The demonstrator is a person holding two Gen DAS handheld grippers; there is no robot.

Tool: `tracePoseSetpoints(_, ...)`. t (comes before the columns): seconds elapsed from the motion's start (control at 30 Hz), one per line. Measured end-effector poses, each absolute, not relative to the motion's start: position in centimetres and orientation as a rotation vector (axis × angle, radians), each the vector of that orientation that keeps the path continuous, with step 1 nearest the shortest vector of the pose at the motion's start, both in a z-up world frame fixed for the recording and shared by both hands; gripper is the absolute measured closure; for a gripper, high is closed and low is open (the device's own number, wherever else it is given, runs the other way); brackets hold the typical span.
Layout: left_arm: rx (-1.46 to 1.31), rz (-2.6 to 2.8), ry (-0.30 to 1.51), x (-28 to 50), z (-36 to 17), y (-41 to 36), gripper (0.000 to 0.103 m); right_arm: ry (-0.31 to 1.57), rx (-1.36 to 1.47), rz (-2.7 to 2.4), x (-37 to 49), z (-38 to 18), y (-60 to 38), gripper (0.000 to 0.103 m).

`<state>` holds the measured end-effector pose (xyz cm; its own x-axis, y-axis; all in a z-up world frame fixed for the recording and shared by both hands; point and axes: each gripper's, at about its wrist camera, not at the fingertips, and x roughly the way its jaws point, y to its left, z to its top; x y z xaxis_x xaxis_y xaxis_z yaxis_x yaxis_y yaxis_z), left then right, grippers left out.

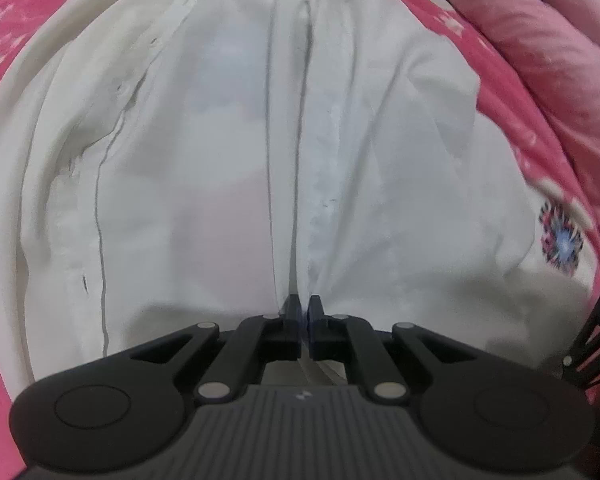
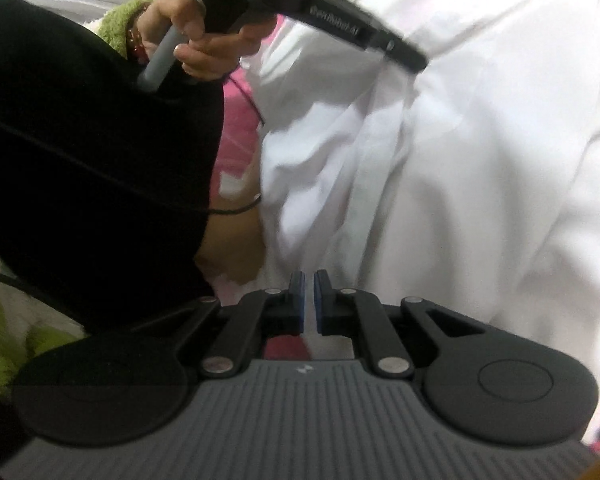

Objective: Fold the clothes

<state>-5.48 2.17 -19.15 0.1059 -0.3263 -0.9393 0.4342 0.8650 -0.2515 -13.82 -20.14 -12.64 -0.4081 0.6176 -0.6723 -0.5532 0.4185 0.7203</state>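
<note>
A white button-up shirt (image 1: 228,152) lies spread on a pink patterned bedcover (image 1: 512,128), filling most of the left wrist view. My left gripper (image 1: 304,304) is shut on a fold of the shirt's near hem, and the cloth runs taut away from the fingertips. In the right wrist view the same white shirt (image 2: 460,160) is bunched in folds on the right. My right gripper (image 2: 309,280) is shut with a thin gap between its blue pads, at the shirt's edge; no cloth shows between them. The left gripper body (image 2: 340,12) crosses the top, held by a hand (image 2: 204,40).
A pink pillow or quilt (image 1: 548,40) lies at the far right of the bed. The person's black clothing (image 2: 92,152) and green fuzzy sleeve (image 2: 120,20) fill the left of the right wrist view. A black cable (image 2: 236,210) trails over the pink cover.
</note>
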Motion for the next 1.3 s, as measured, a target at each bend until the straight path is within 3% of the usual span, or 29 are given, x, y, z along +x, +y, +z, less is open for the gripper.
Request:
tracePoseSetpoints(0.13,0.143,-0.597,1.333,-5.8,-19.0,1.7,0.092,1.585,0.060,1.292,-14.2,-12.6,-20.6,0.095)
tracePoseSetpoints(0.27,0.165,-0.609,1.273,-6.0,-17.7,1.8,0.079,1.526,0.120,1.239,-12.5,-10.7,-22.8,0.075)
tracePoseSetpoints(0.43,0.174,-0.610,1.229,-5.7,-16.8,1.6,0.073,1.369,0.259,1.050,-8.5,-8.4,-28.1,0.054)
tracePoseSetpoints(0.57,0.164,-0.589,1.234,-6.1,-17.1,1.4,0.073,1.291,0.384,0.769,-5.7,-9.4,-32.5,0.048)
tracePoseSetpoints(0.8,0.145,-0.553,1.250,-5.8,-18.2,0.7,0.073,1.321,0.544,0.397,-4.0,-13.7,-38.1,0.047)
tracePoseSetpoints(1.3,0.109,-0.502,1.275,-5.5,-18.8,1.2,0.076,1.290,0.572,0.433,-6.1,-14.7,-36.1,0.047)
